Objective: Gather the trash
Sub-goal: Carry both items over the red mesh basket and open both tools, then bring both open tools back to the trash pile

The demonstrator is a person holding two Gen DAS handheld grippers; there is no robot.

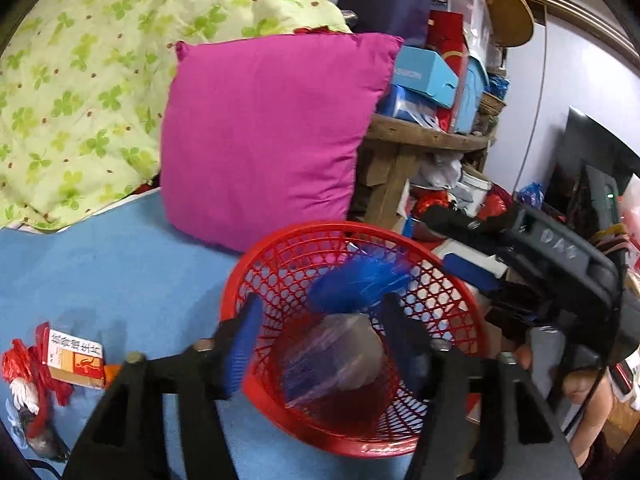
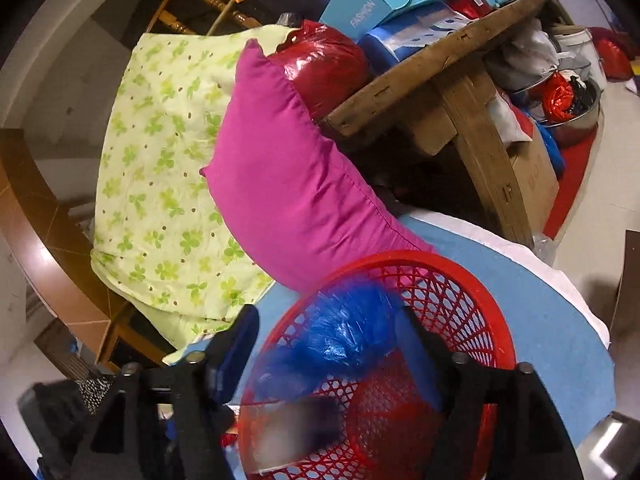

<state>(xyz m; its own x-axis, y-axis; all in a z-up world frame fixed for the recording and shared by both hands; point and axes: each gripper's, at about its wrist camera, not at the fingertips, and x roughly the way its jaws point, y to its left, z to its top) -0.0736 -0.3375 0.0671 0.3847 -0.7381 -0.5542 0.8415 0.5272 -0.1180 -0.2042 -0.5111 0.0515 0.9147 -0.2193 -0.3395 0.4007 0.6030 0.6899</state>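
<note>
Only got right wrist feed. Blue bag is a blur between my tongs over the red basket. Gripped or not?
Observer: Not gripped. The left wrist view shows the blue bag over the red basket, apart from the right tongs.
Operator: Anything in the basket already?
Observer: A clear plastic bag lies inside it.
Operator: Any trash outside it?
Observer: Yes. A small printed carton with red plastic scraps lies on the blue mat, left of the basket.

Dim indoor light — motion blur (foreground mostly), fisheye-warped edges.
</note>
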